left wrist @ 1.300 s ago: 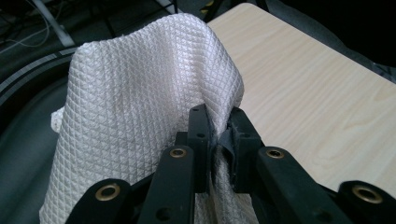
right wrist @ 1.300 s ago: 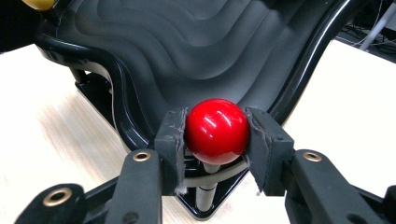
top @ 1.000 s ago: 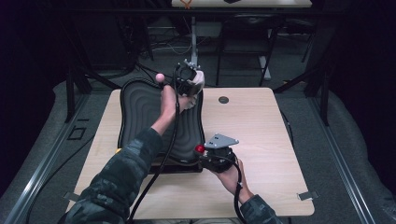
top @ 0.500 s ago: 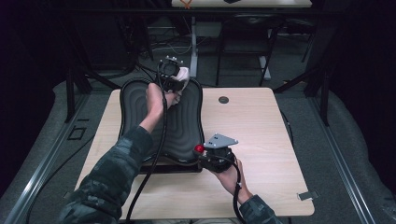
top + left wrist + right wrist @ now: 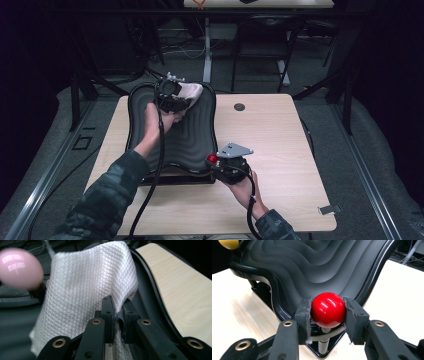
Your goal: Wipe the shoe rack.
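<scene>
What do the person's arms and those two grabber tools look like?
Both sleeves are camouflage, the left sleeve and the right sleeve. The left gripper is black, and a thick black cable trails from it. The right gripper is black too, with a grey three-cornered plate on top. Up close, the black jaws have small brass-coloured rivets.

Pink ball [image 5: 20, 267] blurred, edge-cropped

Dim room, lit table [image 5: 280, 130]; glare on red ball [image 5: 328, 310], pink ball [image 5: 20, 267] blurred.
</scene>
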`<state>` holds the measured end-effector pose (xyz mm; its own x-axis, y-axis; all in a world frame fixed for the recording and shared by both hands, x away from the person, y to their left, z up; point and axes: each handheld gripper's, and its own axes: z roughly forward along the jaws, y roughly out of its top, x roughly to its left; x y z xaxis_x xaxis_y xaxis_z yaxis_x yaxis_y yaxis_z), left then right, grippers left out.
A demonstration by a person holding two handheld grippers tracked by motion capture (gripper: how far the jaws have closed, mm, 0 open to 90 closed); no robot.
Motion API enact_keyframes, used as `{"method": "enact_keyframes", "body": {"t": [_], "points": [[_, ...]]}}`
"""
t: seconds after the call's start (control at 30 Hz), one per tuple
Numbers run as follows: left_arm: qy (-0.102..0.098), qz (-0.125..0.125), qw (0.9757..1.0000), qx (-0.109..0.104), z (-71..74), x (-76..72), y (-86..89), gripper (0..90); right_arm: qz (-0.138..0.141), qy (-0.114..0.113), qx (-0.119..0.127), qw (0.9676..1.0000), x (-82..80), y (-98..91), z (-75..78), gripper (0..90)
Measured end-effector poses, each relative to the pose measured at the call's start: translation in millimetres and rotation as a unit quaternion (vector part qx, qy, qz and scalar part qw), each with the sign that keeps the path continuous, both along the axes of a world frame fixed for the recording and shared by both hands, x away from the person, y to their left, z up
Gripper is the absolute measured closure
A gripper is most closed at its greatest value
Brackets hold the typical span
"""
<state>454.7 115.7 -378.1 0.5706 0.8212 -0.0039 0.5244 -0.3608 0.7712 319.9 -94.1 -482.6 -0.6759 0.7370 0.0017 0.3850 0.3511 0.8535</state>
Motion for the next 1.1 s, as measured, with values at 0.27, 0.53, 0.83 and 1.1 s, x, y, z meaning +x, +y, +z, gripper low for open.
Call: {"method": "enact_keyframes", "body": {"t": [0.27,0.53,0.83,1.1], "points": [[-0.005,-0.007,0.9998,-0.017,-16.7,-39.4,31.5,83.2,-0.007,-0.004,0.006,0.9999,7.3,11.7,-2.3,59.7],[0.0,-0.003,0.9995,-0.031,-37.2,-65.1,53.8,83.1,-0.013,-0.004,0.012,0.9998,15.4,18.4,-3.7,59.7],[0.014,-0.011,0.9993,-0.034,-62.9,-93.6,56.2,83.1,-0.036,-0.009,0.016,0.9992,24.4,28.2,-5.9,59.7],[0.036,-0.014,0.9984,-0.041,-92.3,-117.5,50.3,83.2,-0.038,-0.008,0.016,0.9991,31.7,31.2,-6.2,59.6]]}}
